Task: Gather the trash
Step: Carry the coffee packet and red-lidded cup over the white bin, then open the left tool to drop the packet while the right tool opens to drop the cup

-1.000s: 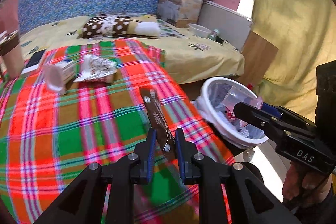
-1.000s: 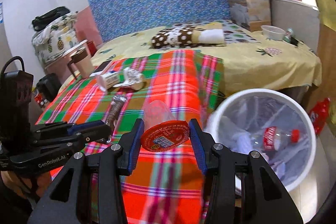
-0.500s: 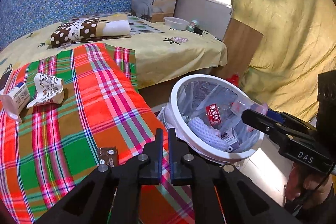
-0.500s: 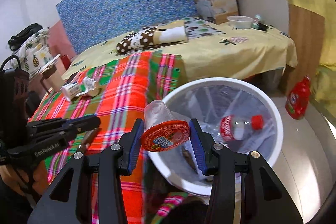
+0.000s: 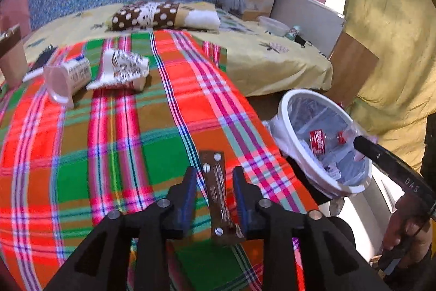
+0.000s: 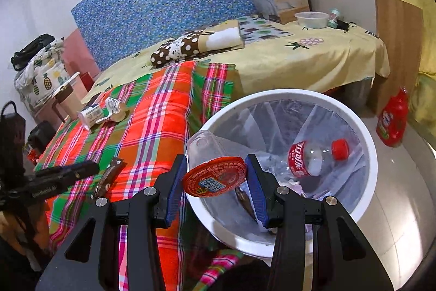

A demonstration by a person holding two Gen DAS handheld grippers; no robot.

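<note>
The cup (image 6: 215, 168) with red lid sits low centre of the right view, pinched by the right gripper (image 6: 216, 176) over the bin (image 6: 365, 143) rim. The left gripper (image 5: 215, 188) has its jaws spread around a brown wrapper (image 5: 218, 192) on the blanket (image 5: 122, 141).

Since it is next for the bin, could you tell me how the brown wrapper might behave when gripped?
The brown wrapper looks thin and flat, so probably light and floppy. Its glossy surface may slip between the left tongs, whose jaws stand open around it.

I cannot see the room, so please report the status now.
Right hand-held gripper shut on red-lidded cup, above bin. Left hand-held gripper open around brown wrapper on blanket. Nothing blocking.
</note>
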